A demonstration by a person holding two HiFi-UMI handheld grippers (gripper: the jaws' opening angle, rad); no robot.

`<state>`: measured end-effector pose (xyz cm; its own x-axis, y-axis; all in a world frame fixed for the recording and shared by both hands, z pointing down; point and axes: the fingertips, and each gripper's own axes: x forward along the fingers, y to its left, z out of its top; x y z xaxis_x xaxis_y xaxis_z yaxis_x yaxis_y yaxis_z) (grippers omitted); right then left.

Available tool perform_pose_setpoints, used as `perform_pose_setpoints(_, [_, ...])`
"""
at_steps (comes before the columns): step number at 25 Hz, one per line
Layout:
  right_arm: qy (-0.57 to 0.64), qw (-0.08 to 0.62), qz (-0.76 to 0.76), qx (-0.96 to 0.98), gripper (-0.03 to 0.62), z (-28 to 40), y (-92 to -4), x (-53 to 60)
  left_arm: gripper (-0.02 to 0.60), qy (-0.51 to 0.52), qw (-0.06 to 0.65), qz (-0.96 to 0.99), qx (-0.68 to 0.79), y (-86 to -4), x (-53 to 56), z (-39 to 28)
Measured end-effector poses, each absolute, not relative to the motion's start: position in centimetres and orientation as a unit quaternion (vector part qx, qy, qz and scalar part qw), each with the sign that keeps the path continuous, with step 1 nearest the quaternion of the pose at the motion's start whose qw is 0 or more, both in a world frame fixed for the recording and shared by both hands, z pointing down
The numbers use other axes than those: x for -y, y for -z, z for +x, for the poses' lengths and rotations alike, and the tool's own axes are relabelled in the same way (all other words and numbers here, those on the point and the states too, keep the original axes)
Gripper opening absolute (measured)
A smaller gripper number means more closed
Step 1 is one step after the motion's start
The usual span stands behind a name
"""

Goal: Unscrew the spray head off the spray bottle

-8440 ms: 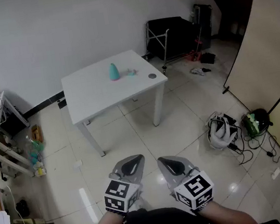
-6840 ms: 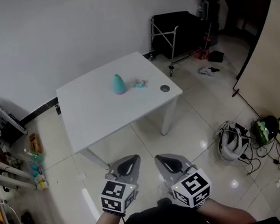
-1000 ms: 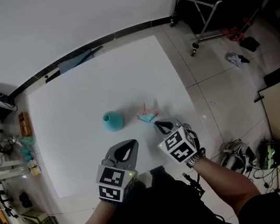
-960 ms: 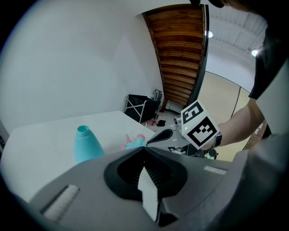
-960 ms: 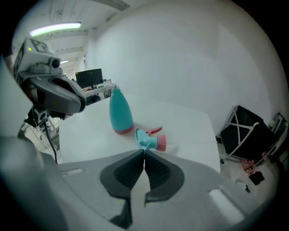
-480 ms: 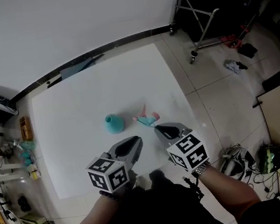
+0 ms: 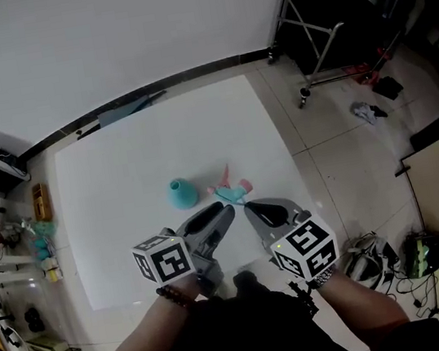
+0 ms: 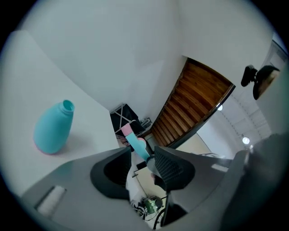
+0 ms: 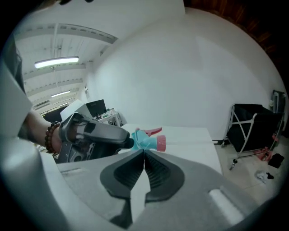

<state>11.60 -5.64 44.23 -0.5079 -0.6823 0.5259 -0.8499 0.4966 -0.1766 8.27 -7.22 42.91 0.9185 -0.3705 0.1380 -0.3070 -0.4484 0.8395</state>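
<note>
Teal: one bottle [image 7: 179, 193], one separate spray head [image 7: 232, 192].

Both handheld tools are moulded in matte grey plastic. The left claw [image 7: 225, 210] and right claw [image 7: 249, 206] each taper to rounded tips, with a dark hollow in the upper shell and black ribbed pads [image 9: 156, 173] on the inner faces. Each carries a white cube [image 7: 165, 262] printed with black square markers. A dark beaded bracelet [image 7: 170, 296] circles the left wrist and a metal watchband [image 7: 325, 277] the right, and the top [image 7: 252, 330] is black.
</note>
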Motion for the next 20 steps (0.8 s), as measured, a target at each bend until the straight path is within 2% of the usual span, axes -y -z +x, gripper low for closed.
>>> perform_pose_setpoints(7, [-0.193,0.205,0.439,0.853,-0.002,10.1,-43.5,4.6,0.166,0.066,0.520,0.828,0.198,-42.7,7.9,7.5])
perform_pose_setpoints(13, [-0.184,0.207,0.436,0.856,-0.002,9.6,-43.3,4.3,0.104,0.085,0.553,0.807,0.191,-42.6,7.5,7.2])
perform_pose_setpoints(20, [-0.183,0.217,0.434,0.855,0.002,9.3,-43.8,4.1,0.073,0.097,0.564,0.798,0.188,-42.2,7.2,7.1])
